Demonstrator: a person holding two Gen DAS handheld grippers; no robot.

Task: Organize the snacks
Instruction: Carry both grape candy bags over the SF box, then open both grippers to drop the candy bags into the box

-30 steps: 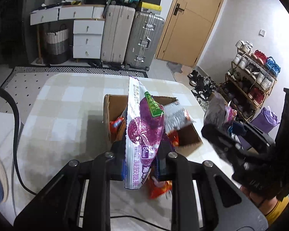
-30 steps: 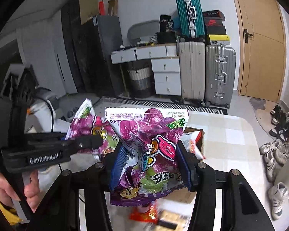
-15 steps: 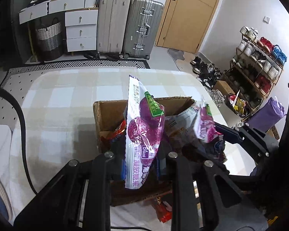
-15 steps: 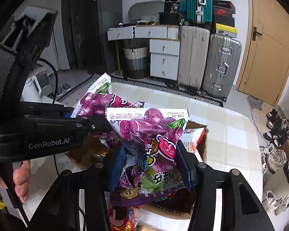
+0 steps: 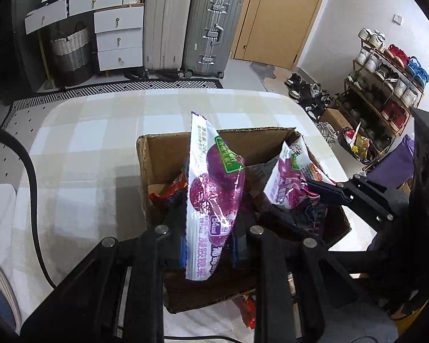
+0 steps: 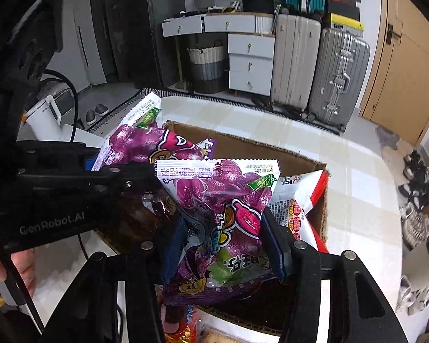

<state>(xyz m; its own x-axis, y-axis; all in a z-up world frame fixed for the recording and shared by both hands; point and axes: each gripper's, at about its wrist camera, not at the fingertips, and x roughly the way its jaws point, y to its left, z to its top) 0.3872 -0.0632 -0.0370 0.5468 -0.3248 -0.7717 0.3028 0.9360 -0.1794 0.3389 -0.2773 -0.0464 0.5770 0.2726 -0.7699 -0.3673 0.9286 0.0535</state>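
My left gripper (image 5: 210, 245) is shut on a tall purple candy bag (image 5: 211, 188), which stands upright over the open cardboard box (image 5: 168, 148). My right gripper (image 6: 224, 243) is shut on a crumpled purple candy bag (image 6: 220, 200), also above the box (image 6: 271, 148). In the left wrist view the right gripper (image 5: 310, 188) reaches in from the right with its bag (image 5: 286, 183). In the right wrist view the left gripper (image 6: 147, 177) comes in from the left with its bag (image 6: 140, 143). Red and white snack packs (image 6: 297, 203) lie inside the box.
The box stands on a table with a pale checked cloth (image 5: 85, 143). A black cable (image 5: 31, 200) runs along the table's left side. Red snack packs (image 5: 248, 311) lie on the table in front of the box. A hand (image 6: 23, 265) holds the left gripper.
Both grippers have come forward and down, each with its purple bag. The two bags now hang side by side over the box.
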